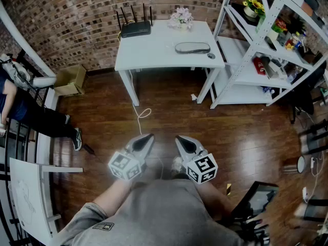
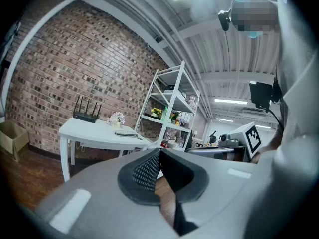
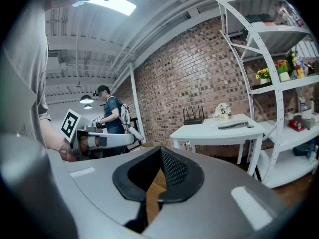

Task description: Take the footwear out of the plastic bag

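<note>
Well, from my head view, I hold the left gripper [image 1: 148,137] and the right gripper [image 1: 180,138] side by side just in front of my body, over the wood floor [image 1: 241,127]. Both point toward the white table [image 1: 154,53], which stands well ahead of them. The bag [image 1: 192,47] lies flat on that table, toward its right end, well apart from both grippers. I cannot tell from here what is in it. A router [image 1: 136,28] and flowers [image 1: 181,18] sit at the table's far edge. A shelf [image 1: 246,76] stands ahead and to the right of the right gripper. Off to the left of the left gripper are a box [image 1: 69,80] and a person [image 1: 31,111].

In the left gripper view, the left gripper [image 2: 159,151] has its jaws pressed together, with nothing between them. The table [image 2: 79,131] is ahead and slightly left, with the bag [image 2: 125,133] on it. The router [image 2: 85,114], flowers [image 2: 116,118] and shelf [image 2: 169,108] are there too.

In the right gripper view, the right gripper [image 3: 160,151] is likewise closed and empty. Only a thin slit of floor shows below the tips. The table [image 3: 209,132] is ahead and right, and the bag [image 3: 234,125] lies on it near the shelf [image 3: 269,88].
</note>
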Tool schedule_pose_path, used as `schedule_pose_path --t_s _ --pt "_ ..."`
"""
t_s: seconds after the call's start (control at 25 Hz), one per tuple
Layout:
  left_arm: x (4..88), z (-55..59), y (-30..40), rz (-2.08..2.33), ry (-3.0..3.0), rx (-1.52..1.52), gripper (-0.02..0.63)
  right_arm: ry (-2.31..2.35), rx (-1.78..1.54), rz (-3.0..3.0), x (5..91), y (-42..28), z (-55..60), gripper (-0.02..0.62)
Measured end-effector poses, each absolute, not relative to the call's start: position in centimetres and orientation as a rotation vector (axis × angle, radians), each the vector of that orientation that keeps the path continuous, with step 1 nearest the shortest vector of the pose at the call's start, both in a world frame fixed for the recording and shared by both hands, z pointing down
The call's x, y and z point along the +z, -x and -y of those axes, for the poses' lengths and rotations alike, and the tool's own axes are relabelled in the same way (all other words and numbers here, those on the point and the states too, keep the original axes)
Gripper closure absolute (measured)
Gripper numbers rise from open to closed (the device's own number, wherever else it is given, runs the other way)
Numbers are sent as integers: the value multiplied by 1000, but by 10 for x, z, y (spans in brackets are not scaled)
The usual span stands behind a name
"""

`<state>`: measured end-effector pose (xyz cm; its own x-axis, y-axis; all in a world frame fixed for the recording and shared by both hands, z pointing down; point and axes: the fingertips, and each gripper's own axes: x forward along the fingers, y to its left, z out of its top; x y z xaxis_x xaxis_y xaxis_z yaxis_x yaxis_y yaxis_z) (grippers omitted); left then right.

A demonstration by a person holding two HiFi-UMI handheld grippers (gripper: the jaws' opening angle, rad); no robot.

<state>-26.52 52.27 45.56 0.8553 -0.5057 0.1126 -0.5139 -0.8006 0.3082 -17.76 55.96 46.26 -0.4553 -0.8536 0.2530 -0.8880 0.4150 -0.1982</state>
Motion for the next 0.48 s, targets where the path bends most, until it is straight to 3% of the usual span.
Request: schedule_pose_path --t_s 0.48 --pt "445 -443 183 836 -2676 17 604 -1504 434 2582 458 95 -476 581"
